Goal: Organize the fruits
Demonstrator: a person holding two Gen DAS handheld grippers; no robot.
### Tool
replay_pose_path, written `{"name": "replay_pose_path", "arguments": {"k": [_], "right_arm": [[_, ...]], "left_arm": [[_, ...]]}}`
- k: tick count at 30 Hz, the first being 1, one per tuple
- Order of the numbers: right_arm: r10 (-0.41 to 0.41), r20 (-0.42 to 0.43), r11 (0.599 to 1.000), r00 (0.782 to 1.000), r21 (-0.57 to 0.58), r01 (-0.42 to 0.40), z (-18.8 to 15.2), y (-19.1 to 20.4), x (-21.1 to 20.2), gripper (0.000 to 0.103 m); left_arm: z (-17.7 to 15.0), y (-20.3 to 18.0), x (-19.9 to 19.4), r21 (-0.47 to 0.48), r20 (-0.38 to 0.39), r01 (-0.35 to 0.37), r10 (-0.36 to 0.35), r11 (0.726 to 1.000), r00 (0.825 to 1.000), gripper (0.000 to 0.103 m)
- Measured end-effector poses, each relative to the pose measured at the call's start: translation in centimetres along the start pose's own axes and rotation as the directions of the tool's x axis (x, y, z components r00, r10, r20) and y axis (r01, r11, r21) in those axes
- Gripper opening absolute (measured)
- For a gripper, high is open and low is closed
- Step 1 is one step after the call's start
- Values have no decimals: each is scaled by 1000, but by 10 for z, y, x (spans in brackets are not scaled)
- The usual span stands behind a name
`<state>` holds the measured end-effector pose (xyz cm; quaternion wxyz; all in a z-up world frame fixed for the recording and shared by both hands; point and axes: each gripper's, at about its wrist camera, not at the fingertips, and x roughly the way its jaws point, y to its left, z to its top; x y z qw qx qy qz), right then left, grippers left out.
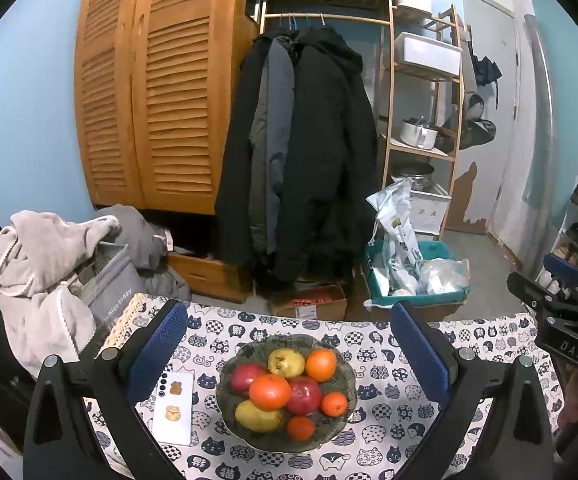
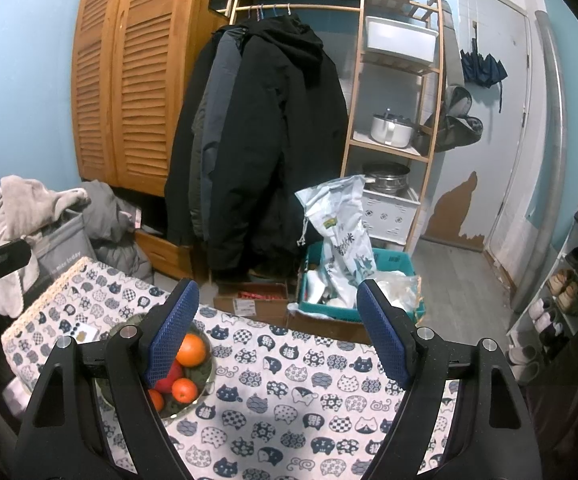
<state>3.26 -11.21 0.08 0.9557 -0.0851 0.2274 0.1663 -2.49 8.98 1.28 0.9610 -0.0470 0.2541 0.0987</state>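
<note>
Left wrist view: the left gripper (image 1: pixel 289 344) stands wide and empty, framing the bowl (image 1: pixel 229 404) heaped with oranges (image 1: pixel 269 392), apples (image 1: pixel 304 395) and pears (image 1: pixel 257 415). The right gripper (image 2: pixel 277 328), also wide and empty, hangs over bare tablecloth (image 2: pixel 309 392) right of it. All fruit lies gathered: either finished, or awaiting sorting out.

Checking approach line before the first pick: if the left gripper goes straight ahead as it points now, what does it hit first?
Likely the fruit bowl: it sits between the open fingers of the left gripper, with the big orange on top of the pile probably first. Depth is uncertain; a shallower path might pass over it.
</note>
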Motion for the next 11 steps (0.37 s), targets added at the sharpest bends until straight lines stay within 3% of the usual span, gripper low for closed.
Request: {"name": "replay_pose_path", "arguments": {"k": [11], "right_arm": [[0, 0, 1000, 1000, -3, 0, 0, 0, -1, 80]], "left_arm": [[6, 3, 0, -12, 2, -9, 9, 1000, 1000, 102]]}}
